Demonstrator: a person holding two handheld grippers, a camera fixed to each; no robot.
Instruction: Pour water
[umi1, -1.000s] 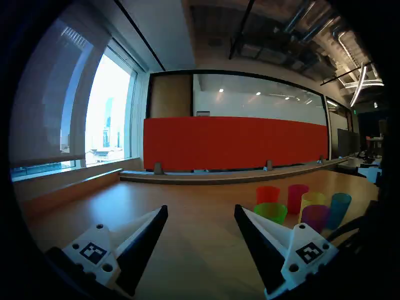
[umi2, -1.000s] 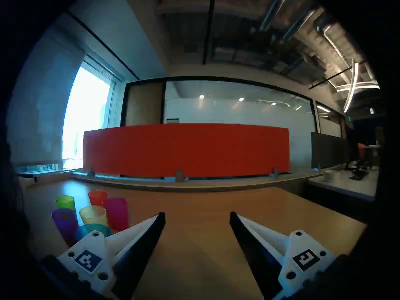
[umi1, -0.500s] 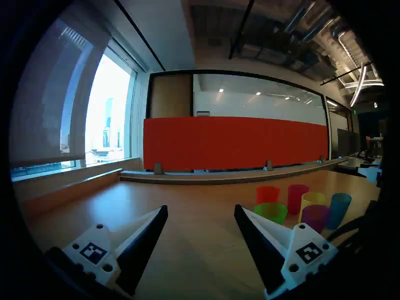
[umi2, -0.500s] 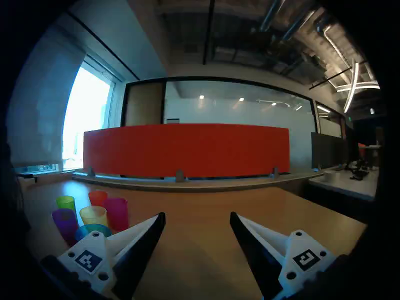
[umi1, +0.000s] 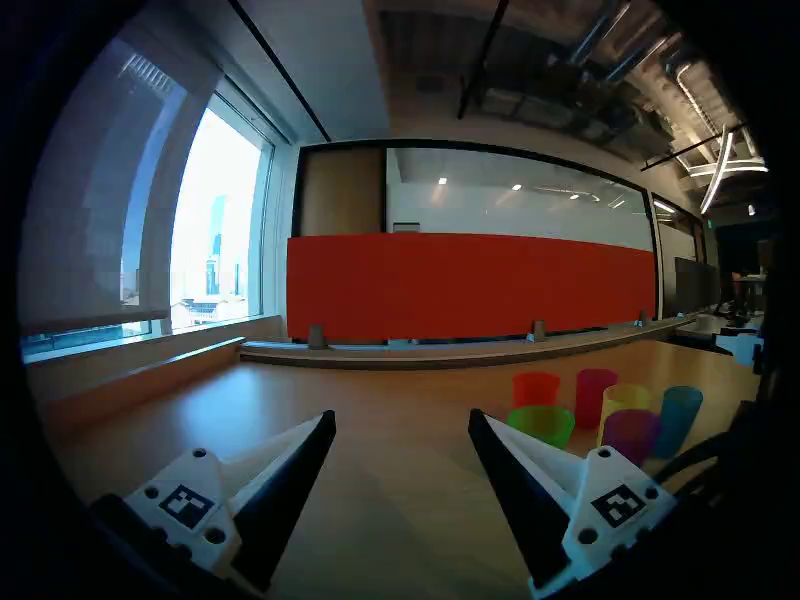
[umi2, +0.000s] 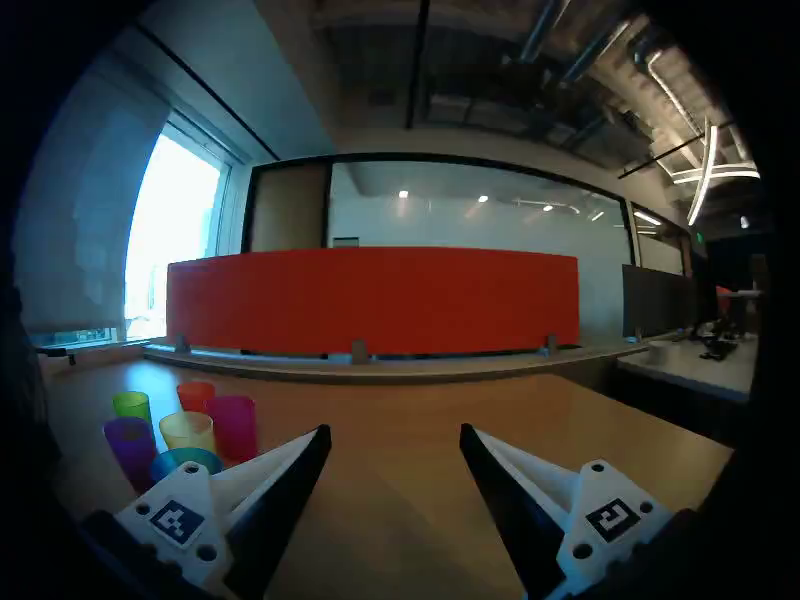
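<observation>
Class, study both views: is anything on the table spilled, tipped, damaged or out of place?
Nothing stands out. The six cups stand upright in a tight cluster on the table, with no puddle visible around them. Both the left tongs and the right tongs are open and hold nothing.

Cups (umi1: 592, 393) clustered on table (umi1: 400, 415); divider (umi1: 470, 285) behind, window (umi1: 215, 250) far L.
</observation>
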